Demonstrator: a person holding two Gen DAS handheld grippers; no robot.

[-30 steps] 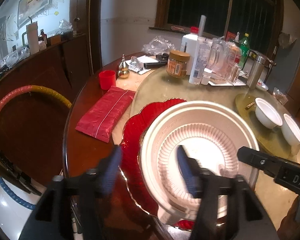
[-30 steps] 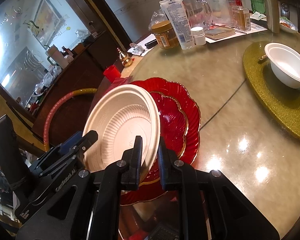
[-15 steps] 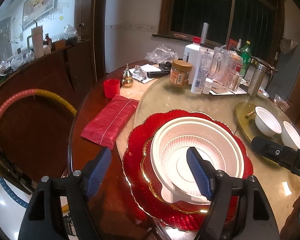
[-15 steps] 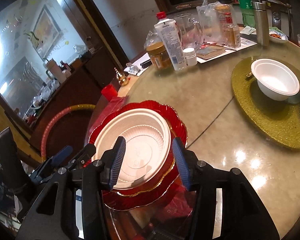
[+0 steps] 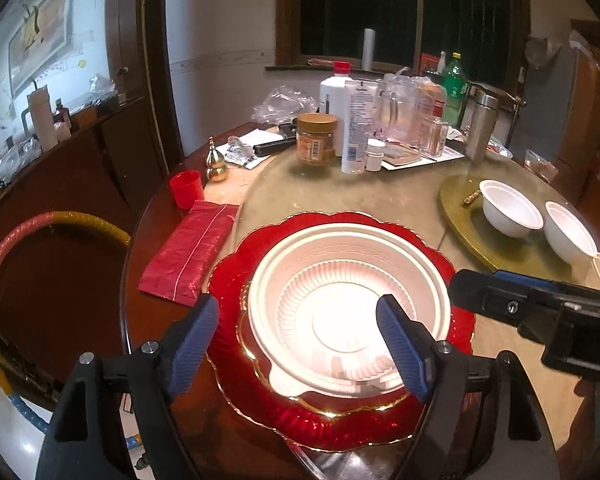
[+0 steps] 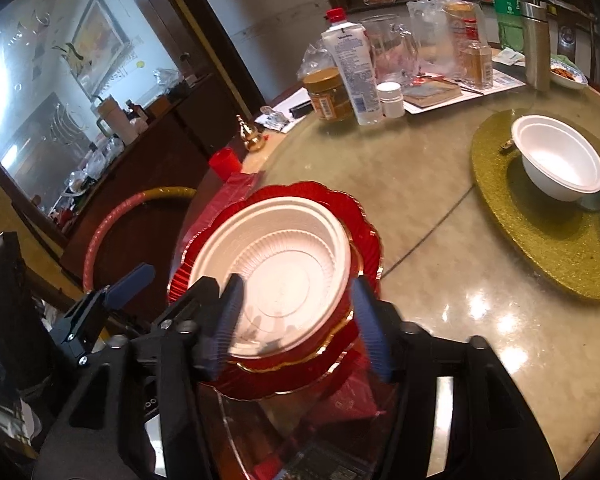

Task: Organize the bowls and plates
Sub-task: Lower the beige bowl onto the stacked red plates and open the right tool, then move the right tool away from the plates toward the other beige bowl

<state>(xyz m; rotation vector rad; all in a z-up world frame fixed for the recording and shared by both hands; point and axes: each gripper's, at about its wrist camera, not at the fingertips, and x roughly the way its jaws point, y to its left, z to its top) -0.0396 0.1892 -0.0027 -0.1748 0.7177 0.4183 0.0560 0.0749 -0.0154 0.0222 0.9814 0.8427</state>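
Note:
A large white ribbed bowl [image 5: 340, 308] rests on stacked red gold-rimmed plates [image 5: 236, 280] at the near table edge; it also shows in the right wrist view [image 6: 276, 264] on the red plates [image 6: 364, 232]. My left gripper [image 5: 296, 340] is open and empty, its jaws wide apart just above the bowl's near side. My right gripper [image 6: 296, 320] is open and empty above the bowl's near rim; its body shows in the left wrist view [image 5: 540, 308]. Two small white bowls [image 5: 510, 208] stand on a gold mat [image 5: 460, 208].
Bottles, a jar [image 5: 316, 138] and a glass jug [image 5: 396, 112] crowd the back of the table. A red cup [image 5: 186, 188], a red packet [image 5: 192, 252] and a gold ornament [image 5: 215, 162] lie at the left. A hoop [image 5: 4, 264] stands beside the table.
The right gripper was shut on the tilted white bowl's rim; it let go and opened. The bowl now lies flat on the red plates. Both grippers have drawn back and up.

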